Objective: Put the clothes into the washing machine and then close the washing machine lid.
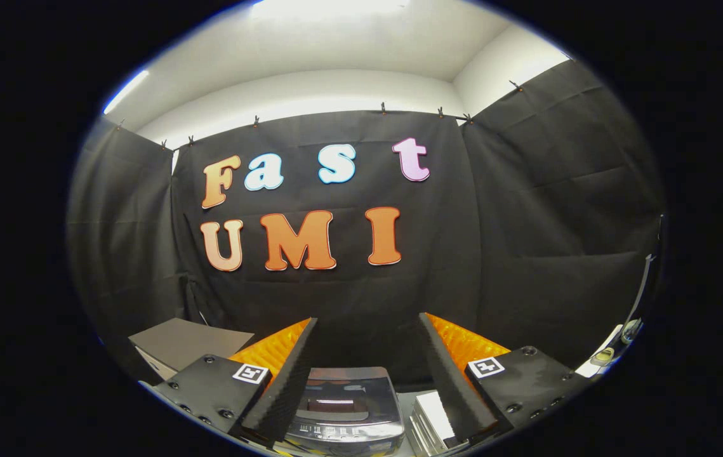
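I am holding my claw (367, 381) level with its two fingers standing wide apart and nothing between them, so it is open and carrying no cloth. Low in the middle of the frame, in the gap between my fingers and just ahead of them, I am looking down on the small dark grey toy-like washing machine (345, 411) with its glossy lid (343, 390) lying down flat over the top, closed as far as I can judge. Just beside it, toward the lower right, a white ribbed box-like thing (432, 419) is sitting against my right finger. Out at the lower left a flat grey board (186, 341) is lying. I am seeing no clothes anywhere, so I cannot settle the stage: a load may be waiting somewhere outside my view, or it may already be inside under that lid.
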The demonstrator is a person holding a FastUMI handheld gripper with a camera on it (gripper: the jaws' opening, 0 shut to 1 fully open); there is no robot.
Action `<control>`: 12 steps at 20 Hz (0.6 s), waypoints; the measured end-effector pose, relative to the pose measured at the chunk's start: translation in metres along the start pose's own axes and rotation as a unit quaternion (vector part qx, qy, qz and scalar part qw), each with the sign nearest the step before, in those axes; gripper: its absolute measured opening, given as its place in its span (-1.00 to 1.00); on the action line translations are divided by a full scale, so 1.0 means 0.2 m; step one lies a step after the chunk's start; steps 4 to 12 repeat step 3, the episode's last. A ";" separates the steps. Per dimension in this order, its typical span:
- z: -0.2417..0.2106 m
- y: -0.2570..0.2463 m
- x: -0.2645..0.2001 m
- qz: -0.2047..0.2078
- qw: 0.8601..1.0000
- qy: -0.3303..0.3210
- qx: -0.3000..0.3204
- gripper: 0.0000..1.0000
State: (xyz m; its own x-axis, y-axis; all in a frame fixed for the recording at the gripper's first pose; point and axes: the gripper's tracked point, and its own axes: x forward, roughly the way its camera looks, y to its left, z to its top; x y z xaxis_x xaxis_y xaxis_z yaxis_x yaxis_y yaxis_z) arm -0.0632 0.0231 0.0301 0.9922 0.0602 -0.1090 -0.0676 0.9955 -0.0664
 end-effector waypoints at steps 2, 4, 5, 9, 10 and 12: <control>0.00 0.00 -0.02 0.004 1.000 -0.001 0.008 0.97; 0.00 0.01 -0.02 0.006 1.000 -0.001 0.010 0.97; 0.00 0.01 -0.02 0.006 1.000 -0.001 0.010 0.97; 0.00 0.01 -0.02 0.006 1.000 -0.001 0.010 0.97; 0.00 0.01 -0.02 0.006 1.000 -0.001 0.010 0.97; 0.00 0.01 -0.02 0.006 1.000 -0.001 0.010 0.97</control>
